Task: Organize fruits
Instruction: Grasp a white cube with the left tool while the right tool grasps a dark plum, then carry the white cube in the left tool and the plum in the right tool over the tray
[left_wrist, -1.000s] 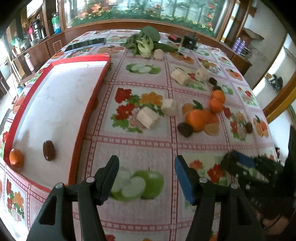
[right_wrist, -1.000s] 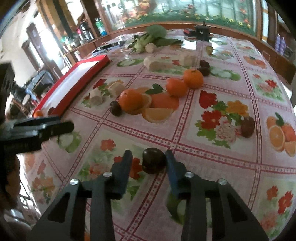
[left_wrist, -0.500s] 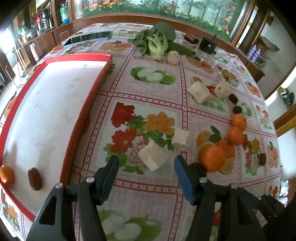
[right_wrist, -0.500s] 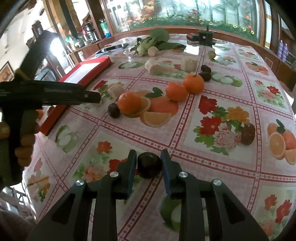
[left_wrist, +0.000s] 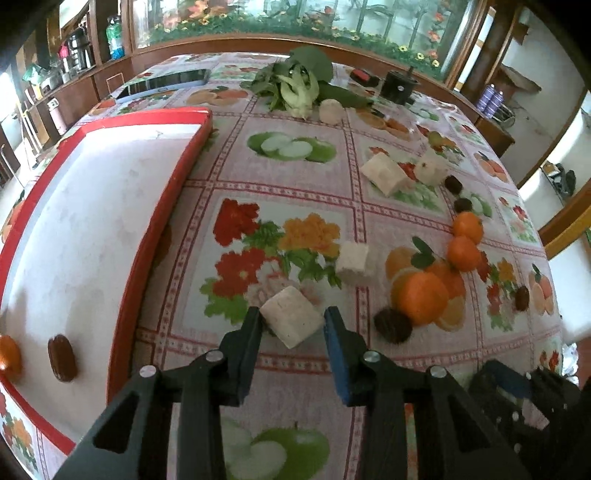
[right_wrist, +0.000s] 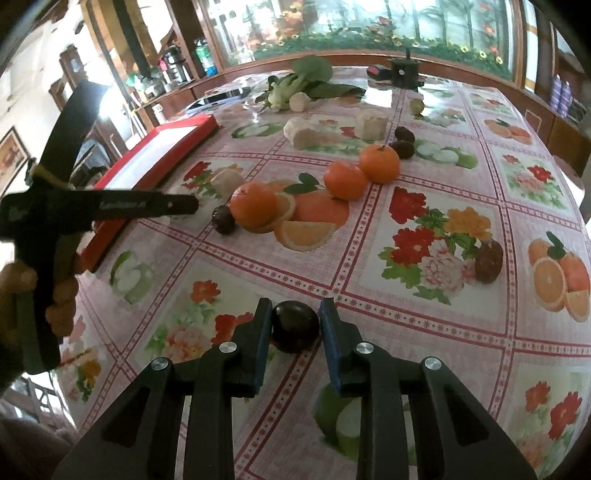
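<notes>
My left gripper (left_wrist: 293, 319) is open, its fingers on either side of a pale cube-shaped piece (left_wrist: 291, 316) on the tablecloth; I cannot tell if they touch it. My right gripper (right_wrist: 295, 314) is shut on a dark round fruit (right_wrist: 295, 326) just above the cloth. Three oranges (right_wrist: 254, 205) (right_wrist: 345, 181) (right_wrist: 379, 163) and dark fruits (right_wrist: 223, 219) (right_wrist: 488, 256) lie mid-table. The red-rimmed white tray (left_wrist: 162, 236) on the left holds an orange (left_wrist: 7, 352) and a dark date-like fruit (left_wrist: 62, 357).
More pale chunks (left_wrist: 352, 258) (left_wrist: 384, 173) (left_wrist: 430, 168) and dark fruits (left_wrist: 392, 325) (left_wrist: 453, 183) lie on the cloth. Leafy greens (left_wrist: 299, 83), a phone (left_wrist: 166, 81) and a black box (left_wrist: 399, 86) sit at the far end. The left gripper (right_wrist: 122, 205) shows in the right wrist view.
My left gripper moved forward onto the pale cube and narrowed around it. My right gripper closed further on the dark fruit.
</notes>
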